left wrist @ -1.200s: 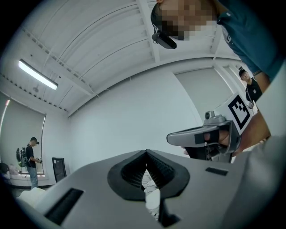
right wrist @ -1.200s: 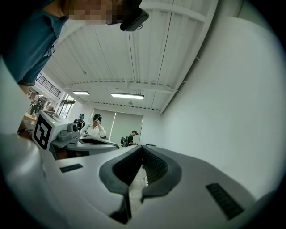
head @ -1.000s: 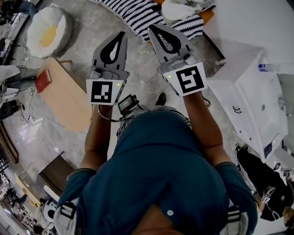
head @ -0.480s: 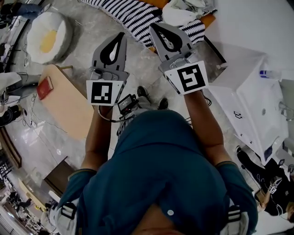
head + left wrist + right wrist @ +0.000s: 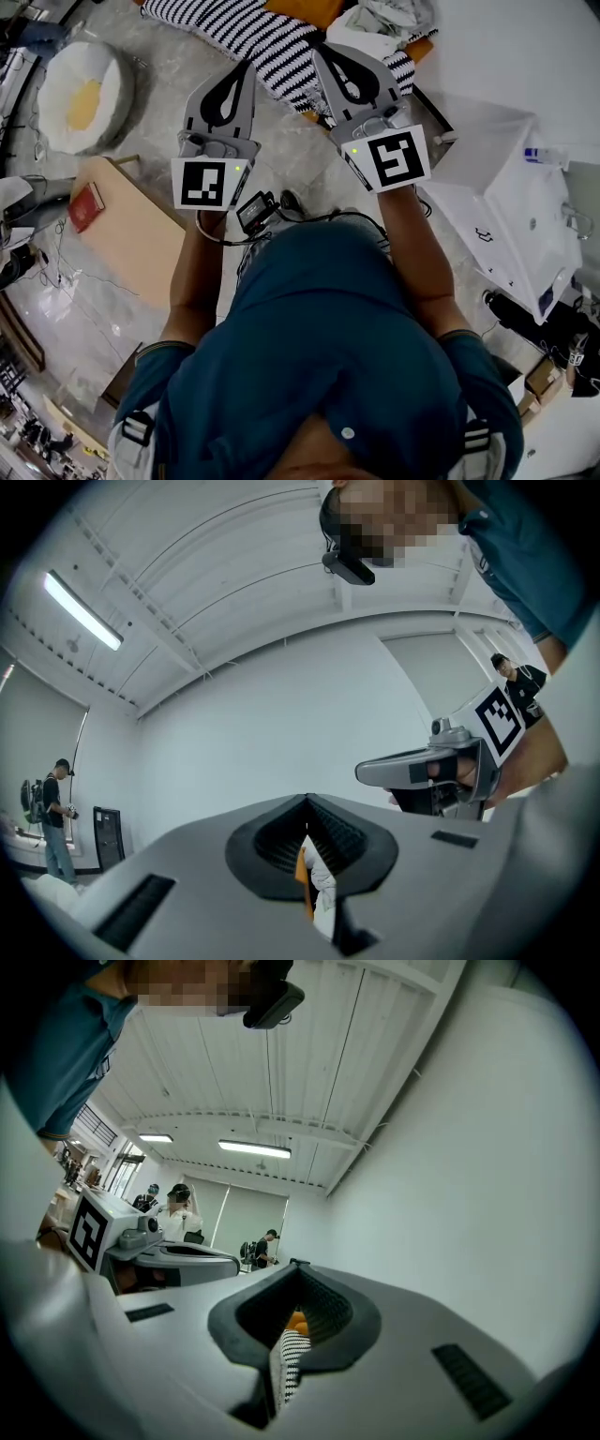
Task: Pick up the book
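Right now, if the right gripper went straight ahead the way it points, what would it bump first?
Probably the black-and-white striped fabric, seen just past the shut right gripper's tips; how far away it lies is hard to tell.

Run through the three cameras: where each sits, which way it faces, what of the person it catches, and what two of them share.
Head view: on the person's head, looking steeply down; shows shirt, forearms, left gripper, right gripper, and the red book on a low table.
Left gripper view: rides the left gripper, looks along its shut jaws at a white wall; a sleeve at upper right.
Right gripper view: rides the right gripper, looks along its shut jaws, towards wall and ceiling.
Shared: each gripper view shows the other gripper.
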`<state>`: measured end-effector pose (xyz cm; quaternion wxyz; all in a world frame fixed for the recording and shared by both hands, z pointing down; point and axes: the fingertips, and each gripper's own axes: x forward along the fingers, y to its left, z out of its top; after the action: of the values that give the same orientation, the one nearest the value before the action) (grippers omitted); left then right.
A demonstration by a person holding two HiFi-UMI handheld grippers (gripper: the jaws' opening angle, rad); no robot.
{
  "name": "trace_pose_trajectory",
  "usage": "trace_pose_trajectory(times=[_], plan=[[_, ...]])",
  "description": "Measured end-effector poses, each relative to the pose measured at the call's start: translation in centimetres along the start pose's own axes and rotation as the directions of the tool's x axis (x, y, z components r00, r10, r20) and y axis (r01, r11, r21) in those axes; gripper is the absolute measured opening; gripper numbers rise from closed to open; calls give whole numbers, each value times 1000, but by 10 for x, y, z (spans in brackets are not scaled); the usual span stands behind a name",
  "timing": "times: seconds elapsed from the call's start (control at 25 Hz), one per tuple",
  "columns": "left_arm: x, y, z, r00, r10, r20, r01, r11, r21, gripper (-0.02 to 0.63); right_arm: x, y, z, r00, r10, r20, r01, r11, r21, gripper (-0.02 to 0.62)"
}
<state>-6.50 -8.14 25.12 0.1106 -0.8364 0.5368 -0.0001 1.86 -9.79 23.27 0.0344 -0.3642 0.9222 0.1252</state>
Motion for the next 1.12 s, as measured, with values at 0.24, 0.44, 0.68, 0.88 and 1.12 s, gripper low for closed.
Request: trace_pose_trajectory(times=[0.24,0.44,0.68,0.88,1.12], plan=[[11,25,-7,1000,-1,11,1,1000,-16,5,28,1,-8,1000,3,-19,-3,1000,-2,13],[31,37,-15,1000,15,16,-15,1000,-5,5,47,-13,-21,1000,20,-12,-20,1000,9,14],[67,47,-21,999,27,-21,-27,999,20,5,78,-41,-26,998,51,24,-51,998,35,14],[106,51,-23,999,49,-23,-48,998,46,5,95,-76,-37,996,74,50,-76,996,46,14],[137,66,-35,995,94,-30,-92,994,65,5,119,-102,-54,994,97,46,-101,989,111,13]])
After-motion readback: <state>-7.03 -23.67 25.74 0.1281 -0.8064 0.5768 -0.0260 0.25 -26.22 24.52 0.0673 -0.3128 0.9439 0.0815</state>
